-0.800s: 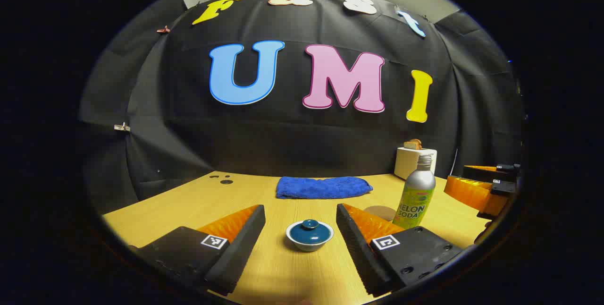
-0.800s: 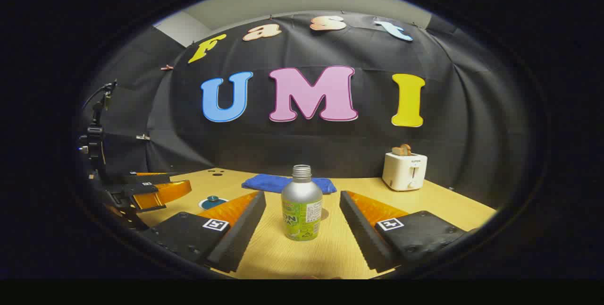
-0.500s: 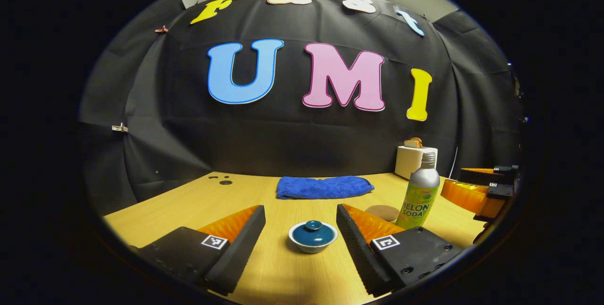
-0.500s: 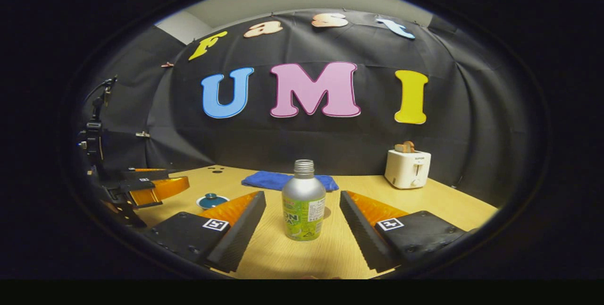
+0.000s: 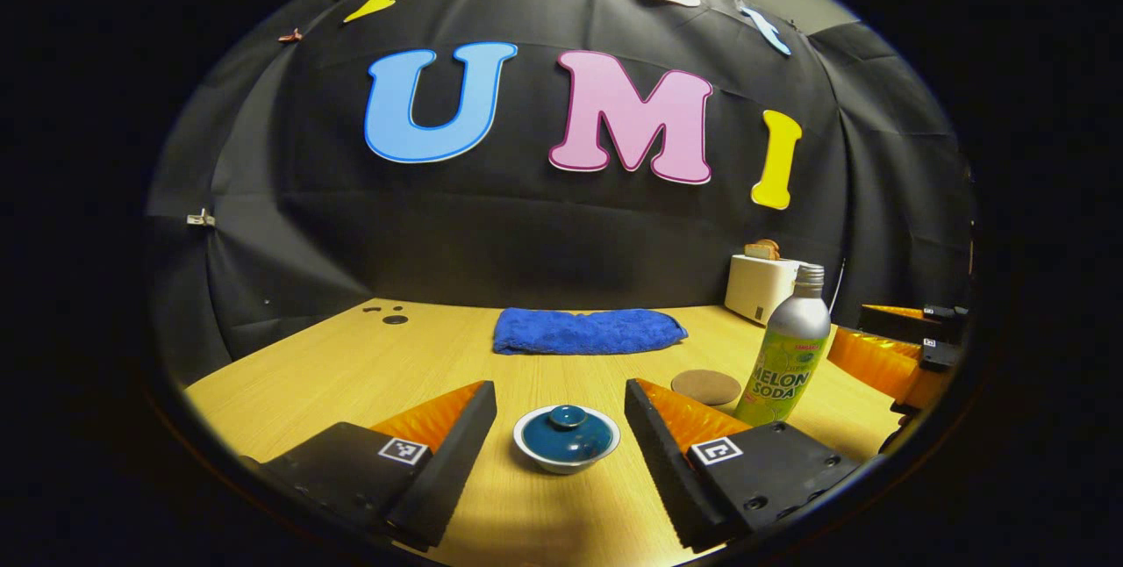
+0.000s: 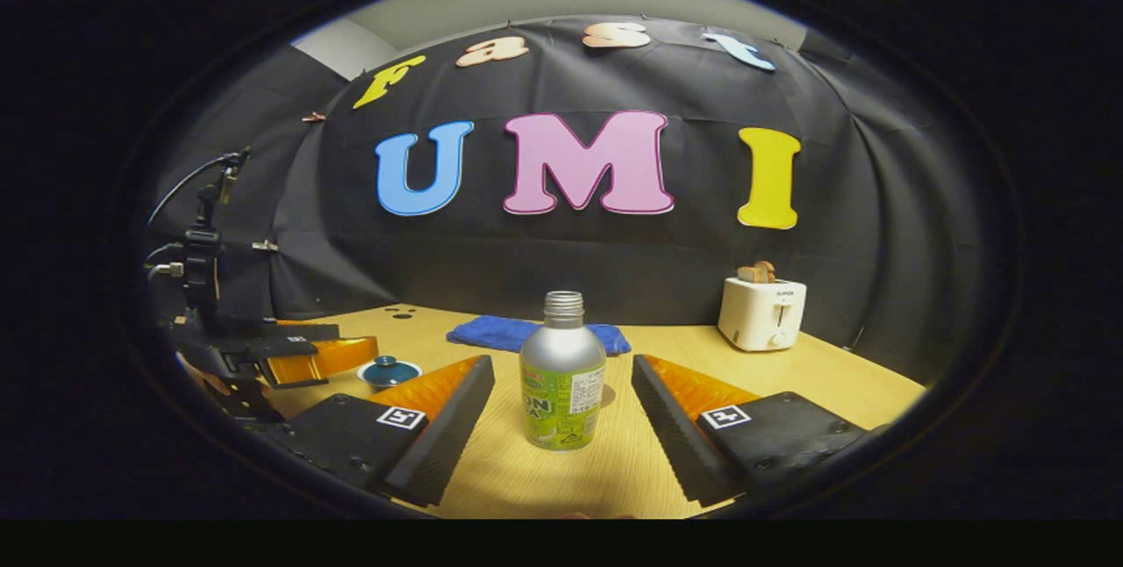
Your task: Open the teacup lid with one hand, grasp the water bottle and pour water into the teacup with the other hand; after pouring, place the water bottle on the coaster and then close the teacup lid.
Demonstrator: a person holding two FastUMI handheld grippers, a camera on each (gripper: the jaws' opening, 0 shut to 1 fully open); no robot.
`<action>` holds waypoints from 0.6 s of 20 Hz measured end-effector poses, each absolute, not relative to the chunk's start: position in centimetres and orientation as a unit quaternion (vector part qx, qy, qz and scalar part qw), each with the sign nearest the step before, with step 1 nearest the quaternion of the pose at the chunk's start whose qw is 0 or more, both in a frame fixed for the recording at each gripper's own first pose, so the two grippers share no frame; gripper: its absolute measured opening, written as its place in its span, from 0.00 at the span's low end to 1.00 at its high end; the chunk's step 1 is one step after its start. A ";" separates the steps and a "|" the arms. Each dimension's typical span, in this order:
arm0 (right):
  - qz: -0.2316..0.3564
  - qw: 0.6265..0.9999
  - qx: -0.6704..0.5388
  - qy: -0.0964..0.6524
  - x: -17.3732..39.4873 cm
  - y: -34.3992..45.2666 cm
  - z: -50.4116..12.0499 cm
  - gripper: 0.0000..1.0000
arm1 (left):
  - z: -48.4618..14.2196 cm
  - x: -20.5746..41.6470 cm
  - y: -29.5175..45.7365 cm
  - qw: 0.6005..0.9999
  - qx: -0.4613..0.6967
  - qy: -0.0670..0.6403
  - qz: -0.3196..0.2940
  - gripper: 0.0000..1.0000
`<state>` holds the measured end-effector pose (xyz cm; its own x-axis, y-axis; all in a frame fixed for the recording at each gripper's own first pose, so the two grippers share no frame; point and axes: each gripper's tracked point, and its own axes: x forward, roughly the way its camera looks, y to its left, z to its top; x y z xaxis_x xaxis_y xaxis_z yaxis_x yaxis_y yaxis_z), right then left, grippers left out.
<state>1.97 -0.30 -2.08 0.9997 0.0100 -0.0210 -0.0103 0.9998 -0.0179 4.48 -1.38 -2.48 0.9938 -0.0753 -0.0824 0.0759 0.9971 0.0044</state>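
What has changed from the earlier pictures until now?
The left gripper moved closer to the lidded teacup; the right gripper edged toward the bottle. Nothing was grasped or released. Both stay open; the lid is on, bottle upright.

A black cloth wall (image 6: pixel 561 260) hangs in folds behind a light wooden table (image 5: pixel 368 365), with a pale plain wall (image 6: pixel 526 10) showing above it. Far ahead on the table lie a folded blue towel (image 5: pixel 588 330) and, to the right, a white toaster (image 6: pixel 761 312) holding bread.
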 end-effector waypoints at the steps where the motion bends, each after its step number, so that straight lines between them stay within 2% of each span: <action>1: 0.006 1.000 -0.017 0.013 2.1 -0.4 -2.1 0.98 | -3.1 5.4 -1.7 0.998 0.003 0.047 -0.043 0.91; 9: 0.010 1.000 -0.002 0.014 3.0 -1.8 -2.0 0.98 | -5.2 8.8 -2.6 0.996 0.015 0.075 -0.048 0.85; 12: 0.004 1.000 0.002 0.017 3.2 -2.7 -2.5 0.98 | -6.1 9.1 -3.0 0.995 0.017 0.084 -0.050 0.80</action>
<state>3.21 -2.74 -2.50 0.9994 0.0074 -0.0345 -0.0073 1.0000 0.0037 9.09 -2.99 -6.11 0.9809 -0.0975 -0.1685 0.1034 0.9943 0.0264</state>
